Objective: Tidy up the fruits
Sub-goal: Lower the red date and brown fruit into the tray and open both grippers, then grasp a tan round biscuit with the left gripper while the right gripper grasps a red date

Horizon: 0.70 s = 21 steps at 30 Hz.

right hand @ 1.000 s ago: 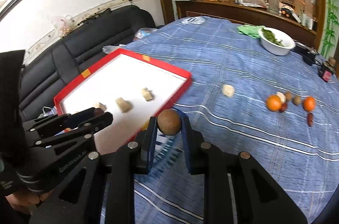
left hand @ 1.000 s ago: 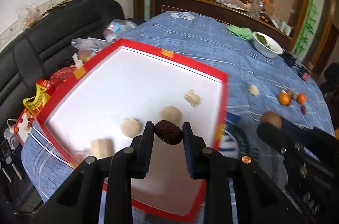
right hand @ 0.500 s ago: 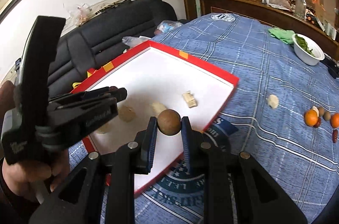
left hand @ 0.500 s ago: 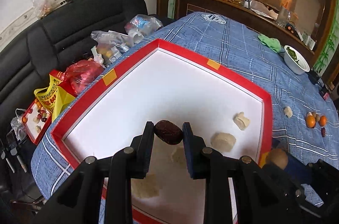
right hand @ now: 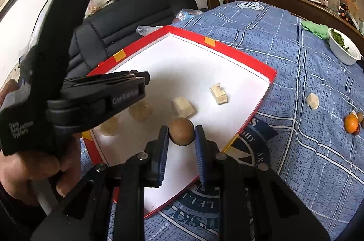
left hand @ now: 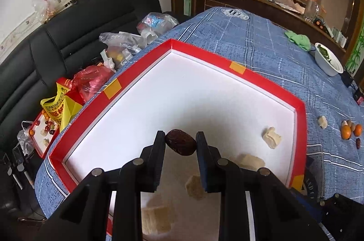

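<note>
The left claw (left hand: 180, 145) points steeply down over the red-rimmed white tray (left hand: 236, 71), its two black fingers clenched on a dark red date (left hand: 180, 145) that hangs above the tray's white floor near the front. In the right wrist view the same claw reaches in from the left, and the person's left hand (right hand: 29, 170) wraps its grip with fingers curled around the handle. The right claw (right hand: 181, 135) tilts downward too, its blue-padded fingers grasping a round brown fruit (right hand: 181, 134) over the tray's near right part. Four pale chunks (right hand: 182, 107) lie on the tray floor (one partly hidden behind the left claw in the right wrist view). The tray sits on the bench, which is covered by a blue checked cloth (right hand: 307, 72). Farther right on the cloth lie another pale chunk (right hand: 312, 101) and a small cluster with an orange fruit (right hand: 351, 123), well apart from the tray. A white bowl (right hand: 344, 50) of greens stands near the far edge.
</note>
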Each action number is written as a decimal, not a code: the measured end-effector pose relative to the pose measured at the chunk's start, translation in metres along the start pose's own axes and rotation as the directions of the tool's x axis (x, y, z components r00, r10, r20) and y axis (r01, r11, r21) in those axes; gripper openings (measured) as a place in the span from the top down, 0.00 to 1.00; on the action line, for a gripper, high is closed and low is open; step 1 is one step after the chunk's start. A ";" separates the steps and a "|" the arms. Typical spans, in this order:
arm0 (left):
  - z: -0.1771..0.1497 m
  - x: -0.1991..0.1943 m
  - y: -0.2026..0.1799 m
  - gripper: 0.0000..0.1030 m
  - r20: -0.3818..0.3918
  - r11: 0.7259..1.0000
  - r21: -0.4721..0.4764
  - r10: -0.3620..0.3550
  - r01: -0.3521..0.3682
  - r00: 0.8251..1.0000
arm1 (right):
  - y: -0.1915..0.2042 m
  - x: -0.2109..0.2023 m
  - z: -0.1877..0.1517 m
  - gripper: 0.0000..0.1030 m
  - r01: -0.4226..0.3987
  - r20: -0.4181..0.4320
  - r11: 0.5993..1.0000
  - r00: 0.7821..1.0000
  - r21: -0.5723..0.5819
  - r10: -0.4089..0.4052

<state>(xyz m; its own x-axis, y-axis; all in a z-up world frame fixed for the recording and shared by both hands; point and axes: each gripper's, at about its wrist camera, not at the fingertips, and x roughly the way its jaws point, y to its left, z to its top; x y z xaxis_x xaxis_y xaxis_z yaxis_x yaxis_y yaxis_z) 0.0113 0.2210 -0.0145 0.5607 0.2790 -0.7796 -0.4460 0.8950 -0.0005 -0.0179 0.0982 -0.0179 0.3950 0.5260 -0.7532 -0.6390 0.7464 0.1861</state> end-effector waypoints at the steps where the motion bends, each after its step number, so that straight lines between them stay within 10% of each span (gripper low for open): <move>1: 0.000 0.001 0.001 0.75 -0.005 1.000 -0.002 0.003 -0.003 1.000 | 0.000 0.001 0.000 0.76 0.001 -0.005 1.000 1.000 -0.001 -0.001; 7: 0.000 0.003 0.005 0.74 -0.026 0.999 -0.008 0.035 -0.036 0.999 | 0.002 0.007 -0.002 0.75 0.003 -0.023 1.000 1.000 -0.001 -0.003; 10: 0.001 0.005 0.008 0.46 -0.042 0.998 -0.024 0.048 -0.049 0.998 | 0.001 0.009 -0.002 0.75 0.005 -0.032 1.000 0.999 0.000 -0.005; 14: 0.001 -0.007 0.012 0.37 -0.008 0.998 -0.047 0.051 -0.051 0.999 | 0.001 0.006 -0.001 0.36 -0.008 -0.012 1.000 1.000 0.002 0.008; 21: 0.000 -0.043 0.004 0.31 0.120 0.988 -0.154 -0.011 0.030 0.993 | -0.027 -0.034 -0.002 0.35 0.023 0.099 0.994 0.995 0.104 -0.033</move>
<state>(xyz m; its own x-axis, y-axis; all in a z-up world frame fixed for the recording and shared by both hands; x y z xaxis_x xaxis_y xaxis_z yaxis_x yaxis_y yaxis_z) -0.0145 0.2126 0.0186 0.6450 0.3086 -0.6991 -0.5312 0.8387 -0.1199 -0.0158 0.0595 0.0017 0.4796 0.5385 -0.6928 -0.5579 0.7965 0.2329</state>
